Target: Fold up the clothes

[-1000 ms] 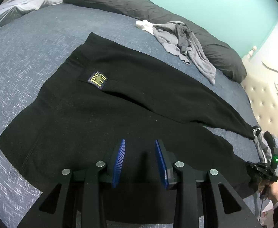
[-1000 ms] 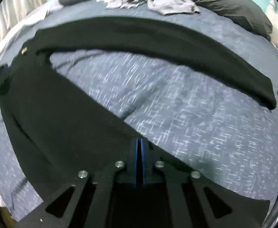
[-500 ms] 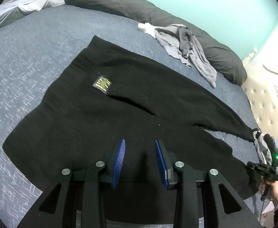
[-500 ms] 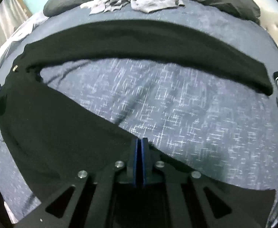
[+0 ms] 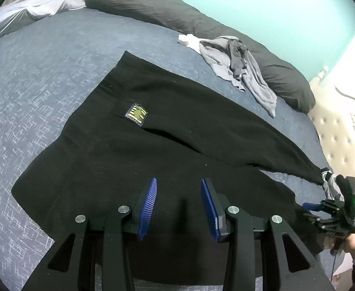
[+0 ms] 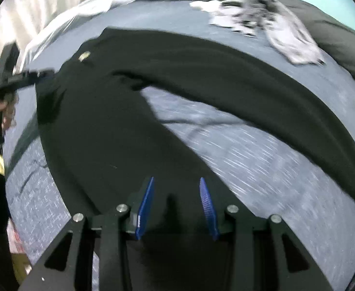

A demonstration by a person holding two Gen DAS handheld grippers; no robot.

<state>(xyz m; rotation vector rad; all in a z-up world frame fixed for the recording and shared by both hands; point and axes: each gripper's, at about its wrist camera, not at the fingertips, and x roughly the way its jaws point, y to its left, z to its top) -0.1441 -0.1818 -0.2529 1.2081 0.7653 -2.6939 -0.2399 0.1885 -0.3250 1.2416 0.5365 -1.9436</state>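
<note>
Black trousers (image 5: 167,145) spread flat on the blue bed (image 5: 44,77), 2 legs diverging toward 3 o'clock. Left gripper (image 5: 178,208) and right gripper (image 6: 176,208): jaws apart, holding nothing. The fabric appears soft, limp and light; waistband corners or leg hems offer the best hold.

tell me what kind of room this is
Most likely a bedroom. Black trousers lie spread on a bed with a blue-grey cover, a long dark pillow runs along its far edge, and a cream tufted headboard stands at one end.
</note>
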